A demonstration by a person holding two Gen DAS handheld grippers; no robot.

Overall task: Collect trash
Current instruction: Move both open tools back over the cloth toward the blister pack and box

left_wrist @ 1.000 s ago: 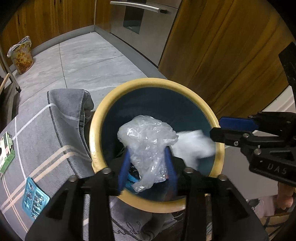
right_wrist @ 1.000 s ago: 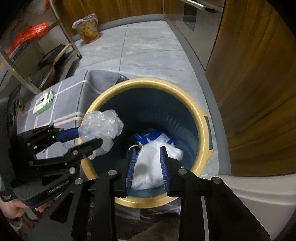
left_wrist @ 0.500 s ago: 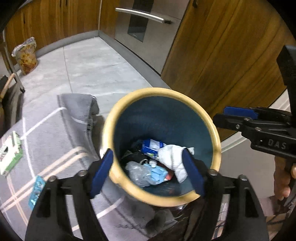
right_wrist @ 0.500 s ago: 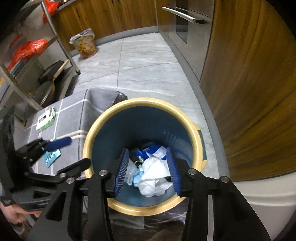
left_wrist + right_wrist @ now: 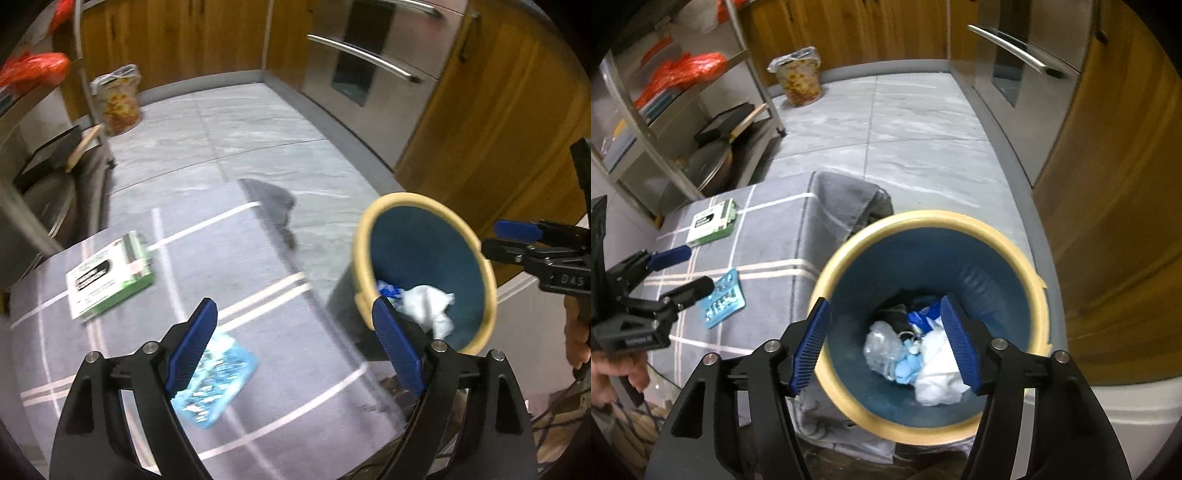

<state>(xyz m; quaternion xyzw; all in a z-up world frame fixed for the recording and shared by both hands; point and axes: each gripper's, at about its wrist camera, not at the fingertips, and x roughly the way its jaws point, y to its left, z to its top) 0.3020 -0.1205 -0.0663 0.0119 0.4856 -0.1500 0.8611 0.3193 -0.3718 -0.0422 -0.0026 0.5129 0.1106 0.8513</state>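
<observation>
A blue bin with a yellow rim (image 5: 1039, 295) (image 5: 364, 236) stands beside a grey checked cloth surface (image 5: 258, 266). Inside lie a clear plastic wad (image 5: 881, 343), a white tissue (image 5: 938, 376) (image 5: 428, 302) and blue scraps. My right gripper (image 5: 884, 339) hangs over the bin, jaws opening, nothing between them. My left gripper (image 5: 295, 350) is over the cloth, jaws still opening and empty, above a light blue blister pack (image 5: 218, 384) (image 5: 720, 304). A green and white box (image 5: 109, 275) (image 5: 713, 221) lies farther off on the cloth.
A metal shelf rack (image 5: 683, 110) with pans and orange bags stands to the left. A lined small bin (image 5: 798, 75) sits by the far wooden cabinets. A steel oven front (image 5: 369, 66) and wooden panels border the grey tiled floor on the right.
Both grippers let go of their trash, the plastic wad and the tissue, which now lie in the bin. The left gripper swung left off the bin to over the cloth; the right rose slightly.
</observation>
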